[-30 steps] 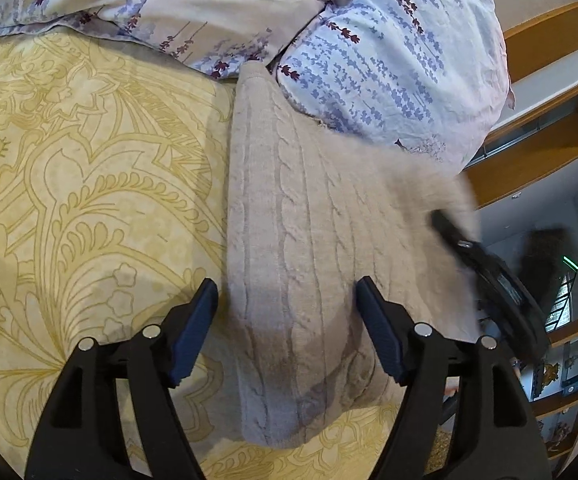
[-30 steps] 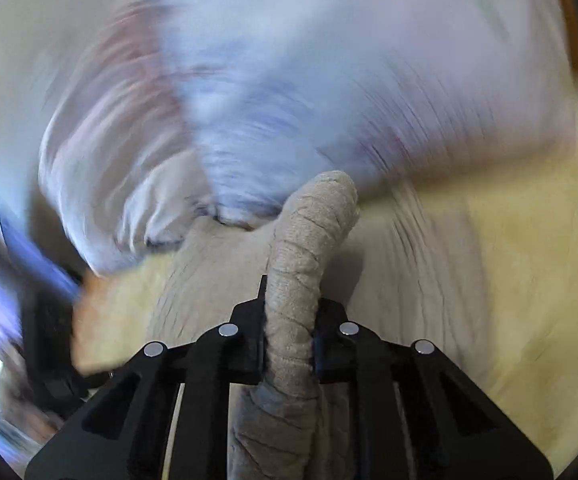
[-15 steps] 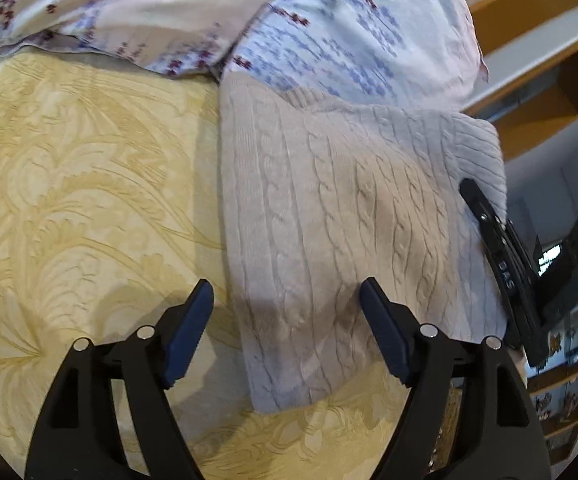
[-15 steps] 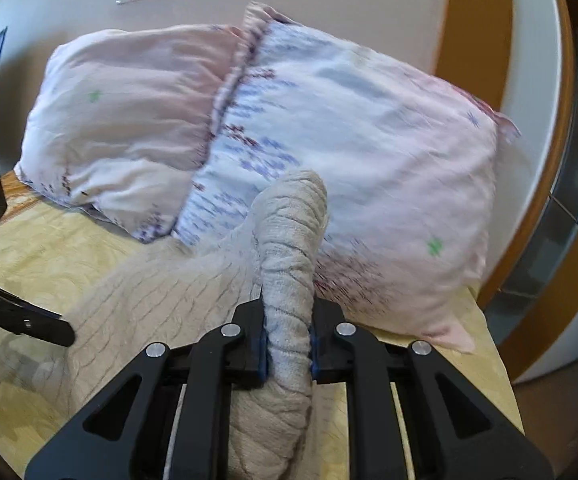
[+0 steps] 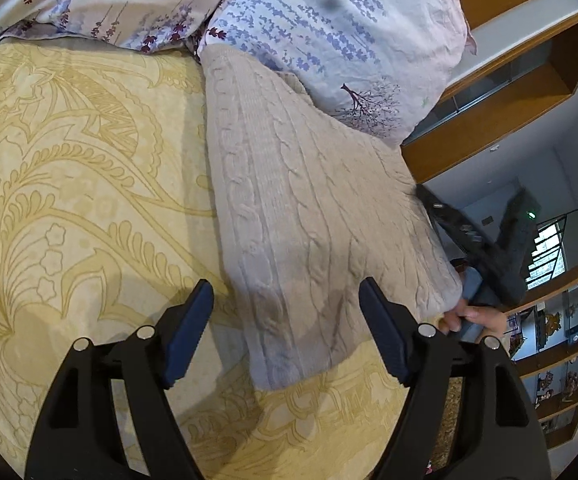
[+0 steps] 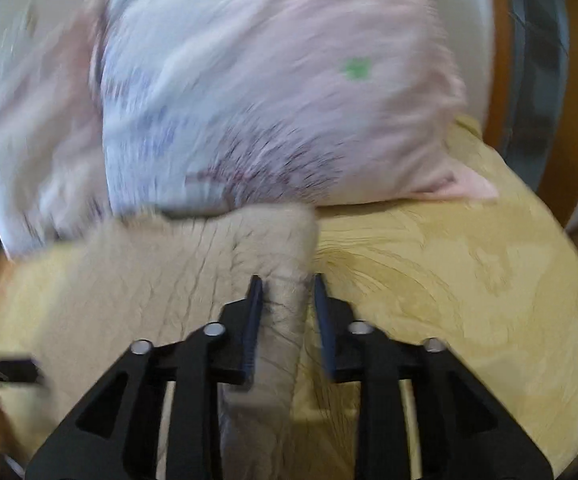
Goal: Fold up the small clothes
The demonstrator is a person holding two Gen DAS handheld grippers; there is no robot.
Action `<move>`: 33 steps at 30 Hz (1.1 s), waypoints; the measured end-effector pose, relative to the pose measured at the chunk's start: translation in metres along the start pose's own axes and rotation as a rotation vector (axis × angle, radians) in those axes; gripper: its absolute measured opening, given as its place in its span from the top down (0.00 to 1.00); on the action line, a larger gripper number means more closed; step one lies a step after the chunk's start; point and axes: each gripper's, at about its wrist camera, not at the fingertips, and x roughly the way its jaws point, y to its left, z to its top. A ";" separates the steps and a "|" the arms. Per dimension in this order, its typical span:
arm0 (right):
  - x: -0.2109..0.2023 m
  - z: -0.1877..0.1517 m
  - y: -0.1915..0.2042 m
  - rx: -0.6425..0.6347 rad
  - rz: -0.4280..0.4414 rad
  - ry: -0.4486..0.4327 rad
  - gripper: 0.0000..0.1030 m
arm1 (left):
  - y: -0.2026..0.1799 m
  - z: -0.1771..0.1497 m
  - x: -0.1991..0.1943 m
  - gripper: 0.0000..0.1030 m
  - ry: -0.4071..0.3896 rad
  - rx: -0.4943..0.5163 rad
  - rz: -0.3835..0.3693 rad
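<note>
A beige cable-knit sweater lies folded on the yellow patterned bedspread, its far end against the floral pillows. My left gripper is open and empty, its fingers straddling the sweater's near left part just above it. My right gripper has its jaws parted a little, with the sweater's right edge lying loosely between them. The right gripper also shows in the left wrist view at the sweater's right side. The right wrist view is blurred.
Two floral pillows lie at the head of the bed behind the sweater. Wooden shelving stands beyond the bed's right edge. The bedspread extends to the right of the sweater.
My right gripper carried the sweater's edge down onto the bed and its jaws have parted from the fabric. The sweater now lies flatter. My left gripper stayed open over it.
</note>
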 end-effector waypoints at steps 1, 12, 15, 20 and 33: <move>-0.009 -0.001 -0.005 0.031 0.023 -0.008 0.52 | 0.001 -0.002 -0.001 0.29 0.001 -0.003 -0.009; -0.057 -0.053 -0.013 0.138 0.241 0.126 0.51 | 0.003 -0.022 0.005 0.47 0.034 -0.037 -0.037; -0.055 -0.061 -0.003 0.105 0.250 0.138 0.52 | 0.004 -0.026 0.003 0.55 0.035 -0.050 -0.049; -0.053 -0.064 0.007 0.047 0.229 0.100 0.90 | 0.004 -0.029 0.000 0.78 0.022 -0.048 -0.046; -0.033 -0.084 -0.018 0.085 0.092 0.163 0.91 | 0.010 -0.044 0.003 0.81 0.032 -0.048 -0.071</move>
